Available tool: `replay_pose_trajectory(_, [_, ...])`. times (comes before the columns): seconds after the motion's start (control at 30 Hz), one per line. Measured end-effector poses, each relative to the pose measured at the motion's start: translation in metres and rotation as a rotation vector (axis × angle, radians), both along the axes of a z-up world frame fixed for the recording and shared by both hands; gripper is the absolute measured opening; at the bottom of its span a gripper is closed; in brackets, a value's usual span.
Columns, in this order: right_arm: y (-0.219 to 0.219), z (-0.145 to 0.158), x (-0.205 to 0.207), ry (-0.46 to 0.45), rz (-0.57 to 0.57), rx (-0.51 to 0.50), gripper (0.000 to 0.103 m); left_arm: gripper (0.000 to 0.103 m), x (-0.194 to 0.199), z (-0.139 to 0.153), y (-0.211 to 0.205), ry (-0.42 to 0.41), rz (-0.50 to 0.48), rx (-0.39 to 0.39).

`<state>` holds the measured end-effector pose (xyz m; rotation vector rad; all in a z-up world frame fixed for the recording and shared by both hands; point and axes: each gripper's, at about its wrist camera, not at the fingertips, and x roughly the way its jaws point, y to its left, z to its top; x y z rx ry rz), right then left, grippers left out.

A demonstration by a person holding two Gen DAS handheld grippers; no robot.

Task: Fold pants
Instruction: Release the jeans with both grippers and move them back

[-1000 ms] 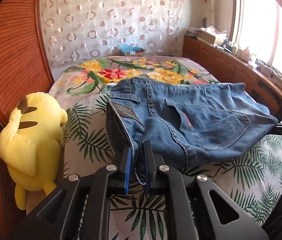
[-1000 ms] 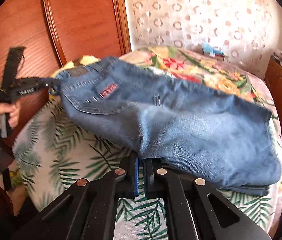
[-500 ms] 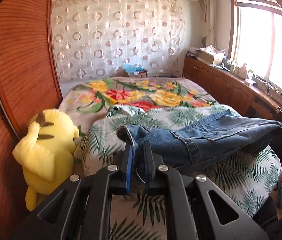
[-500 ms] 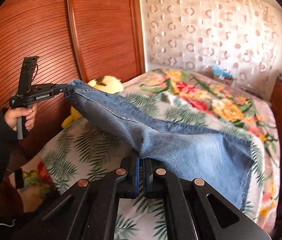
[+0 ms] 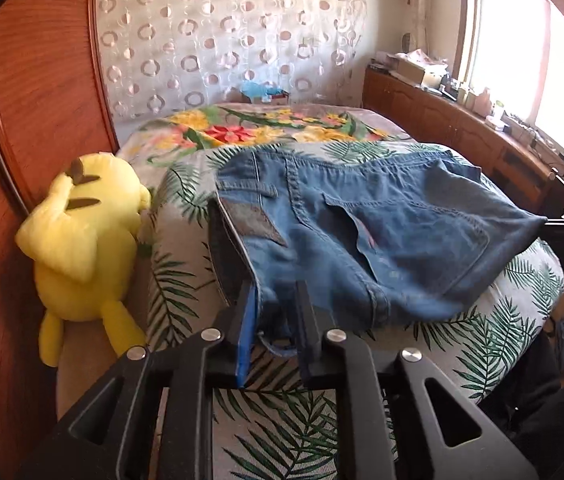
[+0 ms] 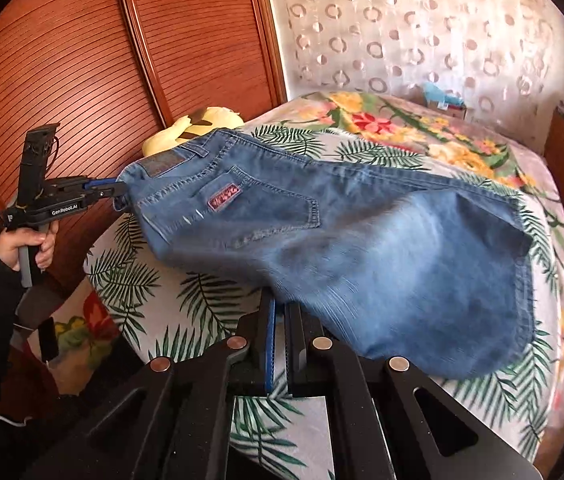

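The blue denim pants [image 5: 366, 236] are stretched between both grippers, back side up, over the leaf-print bed [image 5: 186, 280]. My left gripper [image 5: 276, 300] is shut on the waistband corner near the belt loop. It also shows in the right wrist view [image 6: 116, 192], pinching the waistband. My right gripper [image 6: 280, 312] is shut on the edge of the pants [image 6: 342, 248] near the leg fold. Its tip shows in the left wrist view [image 5: 558, 222] at the far right. The folded leg end hangs toward the bed.
A yellow plush toy [image 5: 82, 248] leans at the bed's left side against the wooden headboard [image 5: 22, 120]. A wooden cabinet [image 5: 462, 128] with clutter runs under the window on the right. A small box [image 6: 446, 102] sits at the far end of the bed.
The pants were lifted and pulled into a narrow band half a second ago. Now they have come down and spread flat, with slight motion blur.
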<state>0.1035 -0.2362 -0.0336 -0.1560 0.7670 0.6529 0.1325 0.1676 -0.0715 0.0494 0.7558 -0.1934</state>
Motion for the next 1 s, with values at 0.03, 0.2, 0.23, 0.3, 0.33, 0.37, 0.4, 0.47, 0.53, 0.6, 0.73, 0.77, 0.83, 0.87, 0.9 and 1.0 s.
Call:
replay_pose_trajectory(0.03, [-0.004,0.002,-0.003,-0.002,-0.002,0.007,0.002,0.025,-0.001,0.005,-0.002,-0.011,-0.003,0.007])
replay_pose_trajectory(0.2, [-0.015,0.019,-0.016,-0.042,-0.052,0.010,0.002,0.041,-0.003,0.028,-0.014,-0.063,-0.020,0.020])
replay_pose_trajectory(0.23, [-0.020,0.019,-0.017,-0.050,-0.068,0.010,0.002,0.041,-0.001,0.032,-0.017,-0.068,-0.026,0.020])
replay_pose_trajectory(0.3, [-0.032,0.022,-0.015,-0.065,-0.102,0.015,0.003,0.045,0.004,0.035,-0.020,-0.075,-0.028,0.013])
replay_pose_trajectory(0.33, [-0.038,0.022,-0.013,-0.067,-0.118,0.020,0.005,0.052,0.006,0.035,-0.022,-0.075,-0.027,0.011])
replay_pose_trajectory(0.37, [-0.045,0.022,-0.014,-0.071,-0.133,0.023,0.005,0.062,0.009,0.034,-0.025,-0.078,-0.030,0.004])
replay_pose_trajectory(0.4, [-0.051,0.022,-0.012,-0.078,-0.153,0.023,0.006,0.067,0.013,0.032,-0.026,-0.080,-0.031,-0.002])
replay_pose_trajectory(0.47, [-0.062,0.021,-0.005,-0.089,-0.193,0.013,0.010,0.071,0.021,0.026,-0.033,-0.075,-0.051,-0.018])
replay_pose_trajectory(0.53, [-0.069,0.018,0.004,-0.091,-0.221,0.011,0.018,0.072,0.036,0.019,-0.043,-0.034,-0.050,-0.012])
replay_pose_trajectory(0.6, [-0.074,0.015,0.016,-0.101,-0.248,-0.001,0.034,0.072,0.046,0.013,-0.050,-0.020,-0.057,-0.008])
replay_pose_trajectory(0.73, [-0.091,0.008,0.045,-0.096,-0.300,0.009,0.045,0.072,0.063,0.003,-0.065,-0.005,-0.089,-0.032])
replay_pose_trajectory(0.77, [-0.096,0.006,0.053,-0.098,-0.311,0.015,0.045,0.072,0.067,0.000,-0.069,0.001,-0.098,-0.034])
replay_pose_trajectory(0.83, [-0.100,0.002,0.069,-0.095,-0.325,0.011,0.045,0.072,0.075,-0.004,-0.076,0.008,-0.108,-0.027])
replay_pose_trajectory(0.87, [-0.102,-0.001,0.079,-0.093,-0.327,0.010,0.045,0.072,0.080,-0.006,-0.080,0.013,-0.117,-0.024])
replay_pose_trajectory(0.9, [-0.104,-0.004,0.089,-0.088,-0.329,0.013,0.045,0.072,0.085,-0.008,-0.084,0.017,-0.126,-0.025])
replay_pose_trajectory(1.0, [-0.099,-0.015,0.120,-0.063,-0.342,-0.007,0.045,0.072,0.099,-0.011,-0.093,0.034,-0.145,-0.032])
